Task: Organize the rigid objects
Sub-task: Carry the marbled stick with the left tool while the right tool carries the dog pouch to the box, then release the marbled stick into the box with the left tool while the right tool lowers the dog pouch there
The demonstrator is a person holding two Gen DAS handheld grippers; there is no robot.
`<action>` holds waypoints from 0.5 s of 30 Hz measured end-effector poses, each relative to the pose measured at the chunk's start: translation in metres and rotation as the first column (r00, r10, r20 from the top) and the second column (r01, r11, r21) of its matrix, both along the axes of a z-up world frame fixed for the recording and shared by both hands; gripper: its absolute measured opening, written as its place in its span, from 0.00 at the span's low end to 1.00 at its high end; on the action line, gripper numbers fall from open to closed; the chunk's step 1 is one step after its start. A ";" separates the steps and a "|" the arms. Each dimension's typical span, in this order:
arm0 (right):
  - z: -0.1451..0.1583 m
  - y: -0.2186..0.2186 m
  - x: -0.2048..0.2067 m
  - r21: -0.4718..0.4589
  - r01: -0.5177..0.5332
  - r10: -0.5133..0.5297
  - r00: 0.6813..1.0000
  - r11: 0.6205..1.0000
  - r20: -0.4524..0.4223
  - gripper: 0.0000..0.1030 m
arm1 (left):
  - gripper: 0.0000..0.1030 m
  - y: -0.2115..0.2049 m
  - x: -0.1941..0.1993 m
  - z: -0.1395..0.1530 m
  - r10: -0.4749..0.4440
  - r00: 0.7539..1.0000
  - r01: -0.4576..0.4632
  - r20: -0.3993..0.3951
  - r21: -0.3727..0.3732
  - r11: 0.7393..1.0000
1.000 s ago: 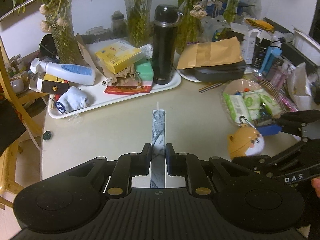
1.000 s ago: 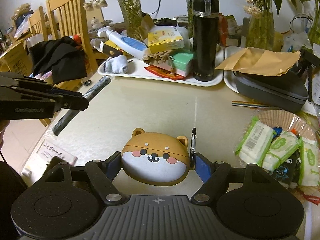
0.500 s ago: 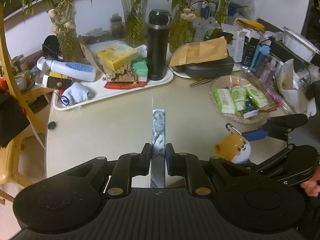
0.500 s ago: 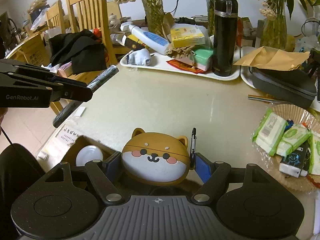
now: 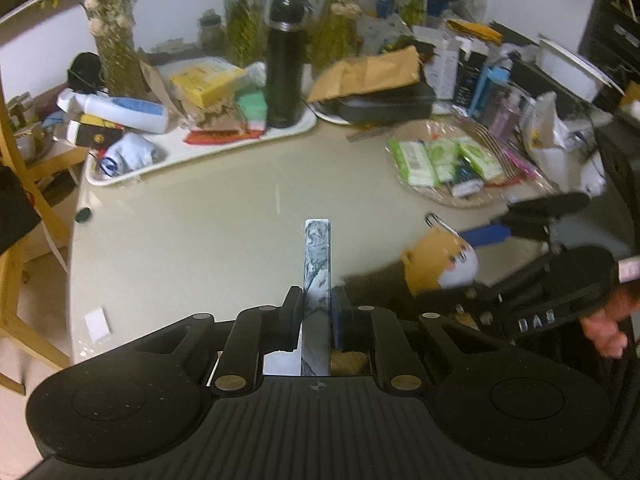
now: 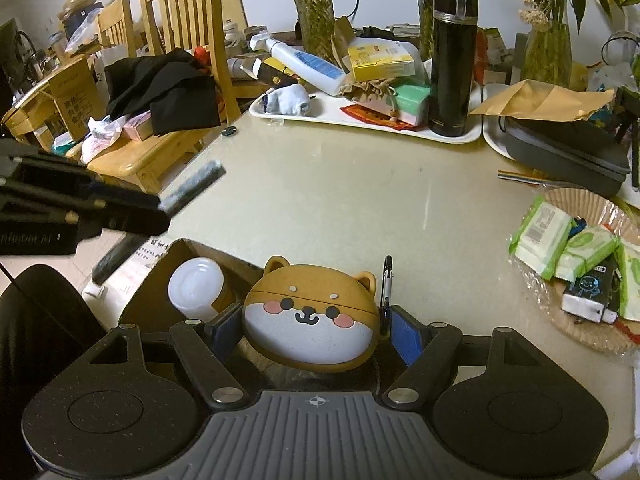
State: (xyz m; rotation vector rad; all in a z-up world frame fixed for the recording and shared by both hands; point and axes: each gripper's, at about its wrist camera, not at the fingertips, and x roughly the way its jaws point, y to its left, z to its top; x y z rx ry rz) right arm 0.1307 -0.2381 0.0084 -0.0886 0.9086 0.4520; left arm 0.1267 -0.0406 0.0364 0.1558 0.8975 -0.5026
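The left gripper (image 5: 317,316) is clamped on a long flat bar (image 5: 318,264) with a grey marble pattern, and the bar sticks out past the fingers over the near edge of the table (image 5: 208,248). The right gripper (image 6: 316,326) is squeezed on a round orange and white dog-face case (image 6: 312,316), one blue pad on each side of it. A small metal clip (image 6: 386,280) hangs on the right side of the case. Just below and left of the case is an open cardboard box (image 6: 160,276), near the table edge, with a white cup (image 6: 196,290) inside; it may be a lid, the view is not clear enough. On the right of the table is a basket (image 6: 584,328) with green packs. Farther away a white tray (image 6: 360,122) holds a tall black bottle (image 6: 450,64), a yellow box (image 6: 380,62) and a white and blue bottle (image 6: 306,65). A wooden chair (image 6: 184,36) with black cloth stands at the far left.
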 end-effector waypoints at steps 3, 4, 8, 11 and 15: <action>0.001 -0.001 -0.002 0.006 0.009 -0.009 1.000 1.000 0.003 0.76 | 0.15 -0.002 -0.007 -0.010 -0.054 0.998 0.055 -0.034 0.005 0.998; 0.002 -0.002 -0.002 0.009 0.013 -0.013 1.000 1.000 0.004 0.76 | 0.16 -0.004 -0.010 -0.013 -0.072 0.997 0.073 -0.041 0.018 0.997; 0.004 -0.009 0.000 0.022 0.054 -0.054 0.998 0.998 0.011 0.76 | 0.29 -0.006 -0.021 -0.026 -0.072 0.996 0.075 -0.043 0.081 0.994; 0.004 -0.013 0.001 0.027 0.073 -0.074 0.997 0.997 0.009 0.76 | 0.45 0.002 -0.026 -0.028 -0.038 0.998 0.041 -0.043 0.054 0.998; 0.003 -0.010 0.000 0.021 0.058 -0.058 0.998 0.998 0.009 0.76 | 0.46 0.007 -0.033 -0.026 0.000 1.000 0.001 -0.027 0.037 0.999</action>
